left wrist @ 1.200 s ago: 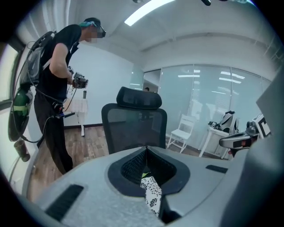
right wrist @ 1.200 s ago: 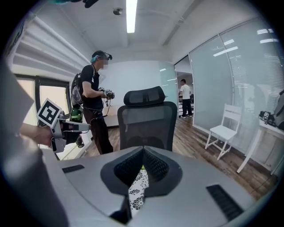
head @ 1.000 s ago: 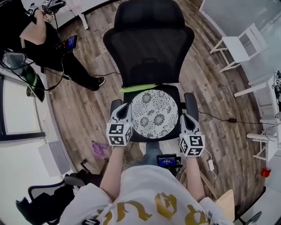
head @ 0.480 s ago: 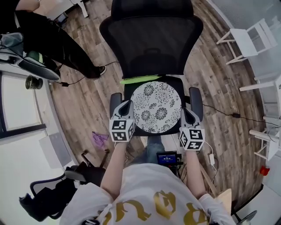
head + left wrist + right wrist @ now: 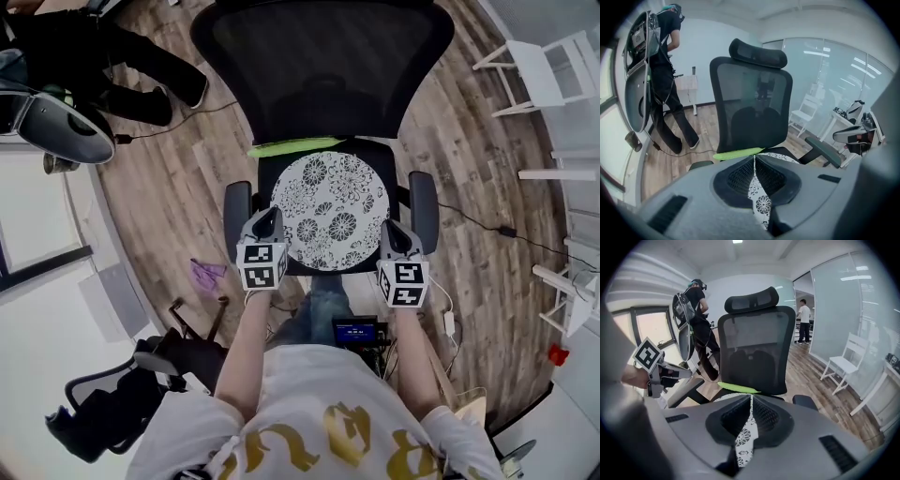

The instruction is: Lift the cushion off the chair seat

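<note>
A: Black-and-white flowered fabric, round: that's the cushion (image 5: 328,211). Where is it?

B: Over the chair seat (image 5: 384,159), covering most of it. I can't tell whether it lies on the seat or hangs just clear of it.

A: And the tools?

B: The left gripper (image 5: 267,223) has its tip on the cushion's rim at about 8 o'clock, and the right gripper (image 5: 394,230) at about 4 o'clock. Both point forward and down.

A: Their jaws?

B: Pressed together on each. In both gripper views a thin line of flowered fabric runs up between the mesh pads to the tips. Each gripper is pinching the cushion's edge.

A: What's around it?

B: A lime-green strip (image 5: 291,146) lies at 12 o'clock, below the mesh backrest (image 5: 323,66). The armrests (image 5: 234,202) stand at 9 and 3 o'clock, just outside the grippers.
</note>
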Demonstrator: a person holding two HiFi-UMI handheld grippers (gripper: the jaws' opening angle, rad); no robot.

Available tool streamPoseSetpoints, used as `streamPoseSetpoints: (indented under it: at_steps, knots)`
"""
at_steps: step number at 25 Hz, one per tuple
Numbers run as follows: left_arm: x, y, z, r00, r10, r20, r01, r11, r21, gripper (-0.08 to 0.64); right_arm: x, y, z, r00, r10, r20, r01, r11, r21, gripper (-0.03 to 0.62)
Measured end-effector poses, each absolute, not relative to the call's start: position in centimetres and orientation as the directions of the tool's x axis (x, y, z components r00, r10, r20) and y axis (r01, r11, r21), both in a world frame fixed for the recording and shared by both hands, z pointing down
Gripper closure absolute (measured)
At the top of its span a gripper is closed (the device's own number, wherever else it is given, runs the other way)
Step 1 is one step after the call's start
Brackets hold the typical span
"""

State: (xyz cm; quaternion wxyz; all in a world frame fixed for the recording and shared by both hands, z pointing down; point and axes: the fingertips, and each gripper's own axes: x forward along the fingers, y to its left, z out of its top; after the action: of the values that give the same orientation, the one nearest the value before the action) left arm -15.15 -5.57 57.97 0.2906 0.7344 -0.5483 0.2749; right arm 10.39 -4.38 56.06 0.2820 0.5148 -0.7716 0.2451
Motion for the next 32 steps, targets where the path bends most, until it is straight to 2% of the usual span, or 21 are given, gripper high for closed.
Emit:
streamPoseSetpoints:
  at_steps: [16, 20, 24, 29, 32]
  knots:
    - [-15.6, -6.2, 68.0, 0.185, -0.498, 0.847, -0.980, -0.163, 0.118, 0.548, 10.4, -5.5, 66.2, -0.322, -0.487, 0.812, -0.892, 0.444, -0.087, 0.578]
    - [-15.4, -5.2, 70.7, 0.185, -0.435, 0.881, -0.979, -0.161, 0.126, 0.548, 11.0, -5.7, 68.1, -0.280, -0.483, 0.830, -0.888, 0.460, -0.032, 0.578]
    - [-15.8, -4.1, 73.4, 0.174, -0.382, 0.908, -0.980, -0.157, 0.121, 0.548, 11.3, -5.8, 70.6, -0.272, -0.462, 0.844, -0.894, 0.445, -0.045, 0.578]
    - [-16.8, -2.7, 76.3, 0.118, -0.328, 0.937, -0.992, -0.091, 0.093, 0.548, 11.0, -5.8, 73.2, -0.282, -0.430, 0.858, -0.841, 0.540, -0.005, 0.578]
    - [-17.0, -2.6, 77.6, 0.105, -0.317, 0.943, -0.994, -0.071, 0.086, 0.547, 11.1, -5.8, 74.7, -0.280, -0.408, 0.869, -0.839, 0.544, -0.015, 0.578]
